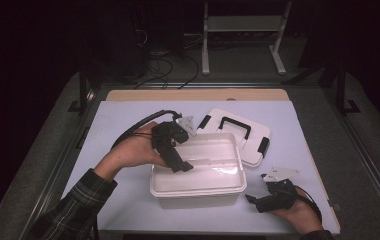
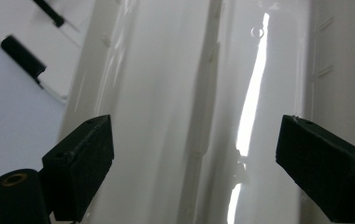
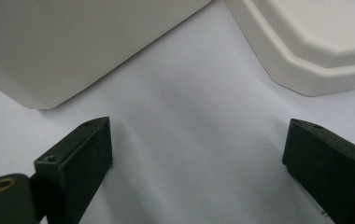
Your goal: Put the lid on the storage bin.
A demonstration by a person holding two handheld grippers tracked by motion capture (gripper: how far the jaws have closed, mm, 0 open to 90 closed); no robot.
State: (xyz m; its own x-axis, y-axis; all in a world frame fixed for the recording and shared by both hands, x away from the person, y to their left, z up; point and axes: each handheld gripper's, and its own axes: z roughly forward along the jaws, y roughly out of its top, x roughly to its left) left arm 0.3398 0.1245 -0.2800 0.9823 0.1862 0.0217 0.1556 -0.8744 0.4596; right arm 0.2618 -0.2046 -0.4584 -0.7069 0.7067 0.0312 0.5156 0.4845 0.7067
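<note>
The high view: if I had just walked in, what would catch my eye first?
Probably the open white box at the middle of the pale table, with the left gripper poised over its inside, jaws apart. Behind it lies the white lid with black clips, and the right gripper rests by the box's near right corner.

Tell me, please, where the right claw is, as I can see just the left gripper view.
Observer: The right claw rests on the table, by the near right corner of the box.
Operator: Is it holding anything?
Observer: No. In the right gripper view its jaws stand open over bare table.
Operator: Where is my left claw over the box?
Observer: The left claw hangs over the box's left half, pointing down into it.
</note>
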